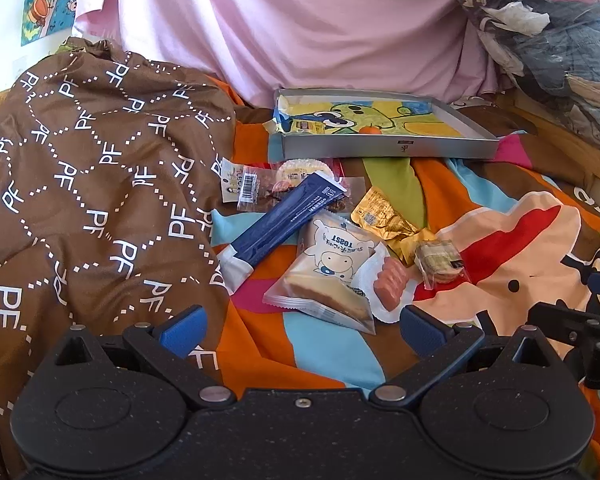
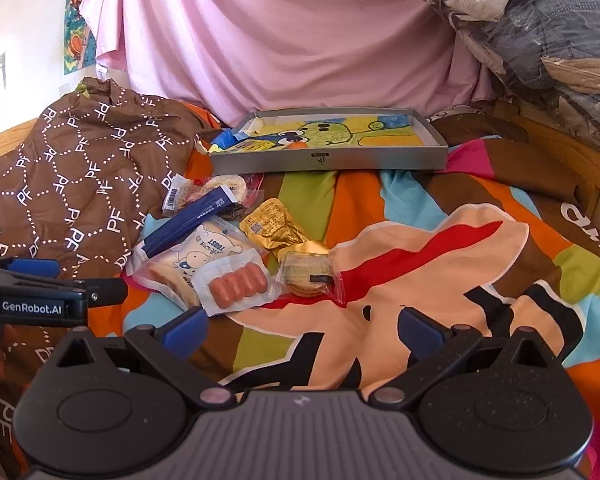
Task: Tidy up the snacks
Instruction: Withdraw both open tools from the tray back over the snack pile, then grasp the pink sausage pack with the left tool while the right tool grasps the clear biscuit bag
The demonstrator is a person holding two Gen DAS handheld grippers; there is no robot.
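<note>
Both grippers, left (image 1: 302, 330) and right (image 2: 302, 330), fingers wide, empty. Packet (image 1: 332, 264) reads "TOAST"; left gripper body (image 2: 32, 307) marked "GenRobot.AI"; quilt (image 1: 92, 184) printed "PF".

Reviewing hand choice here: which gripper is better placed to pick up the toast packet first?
Probably the left gripper. Its open fingers point almost straight at the toast packet, which lies just ahead. The right gripper, also open, faces bare bedsheet, with the packet off to its left.
</note>
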